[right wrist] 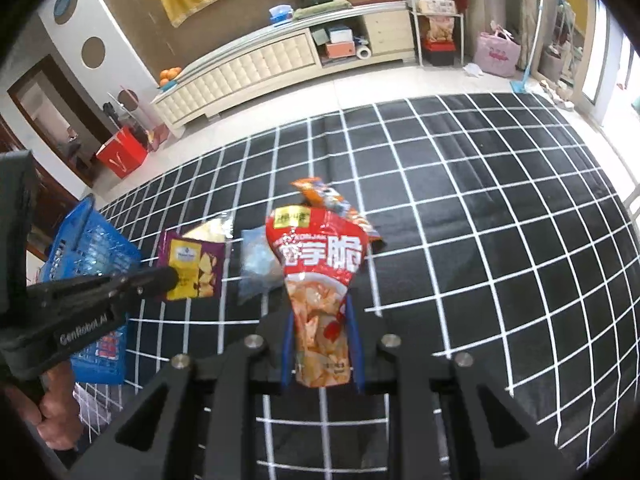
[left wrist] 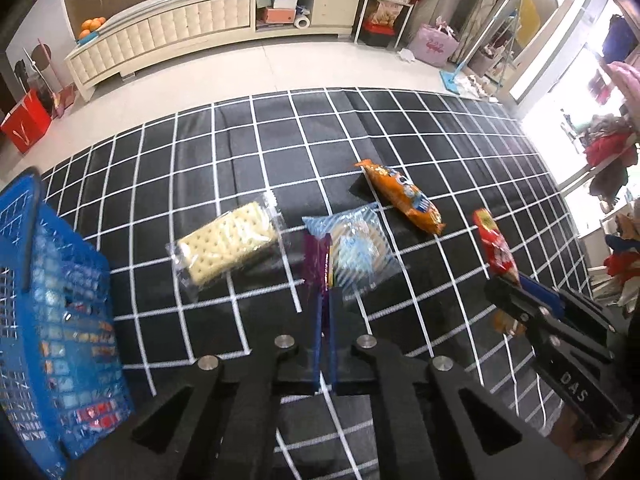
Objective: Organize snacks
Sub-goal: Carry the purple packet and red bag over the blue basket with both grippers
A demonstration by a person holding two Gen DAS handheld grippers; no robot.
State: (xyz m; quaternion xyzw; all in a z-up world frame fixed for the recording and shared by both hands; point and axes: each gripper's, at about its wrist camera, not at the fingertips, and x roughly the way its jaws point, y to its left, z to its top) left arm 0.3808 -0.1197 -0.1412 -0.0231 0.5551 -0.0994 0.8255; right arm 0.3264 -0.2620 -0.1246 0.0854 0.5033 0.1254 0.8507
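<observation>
I have the red chip bag (right wrist: 320, 280) pinched by its lower end in my right gripper (right wrist: 322, 344), raised above the checked cloth (right wrist: 500, 208). My left gripper (left wrist: 326, 304) is pressed together on a thin purple packet (left wrist: 316, 260), held edge-on. Just ahead of the left tips lie a blue-striped packet (left wrist: 360, 252) and a cracker pack (left wrist: 226, 244); farther ahead, an orange bag (left wrist: 404, 196). The blue basket (left wrist: 60, 320) sits to the left.

1. Your basket (left wrist: 60, 320) sits at the far left of the cloth (left wrist: 440, 128).
2. Right of it lie the crackers (left wrist: 226, 246), then the wafer pack (left wrist: 360, 252).
3. The chip bag (left wrist: 404, 196) lies farther off, to the right.
</observation>
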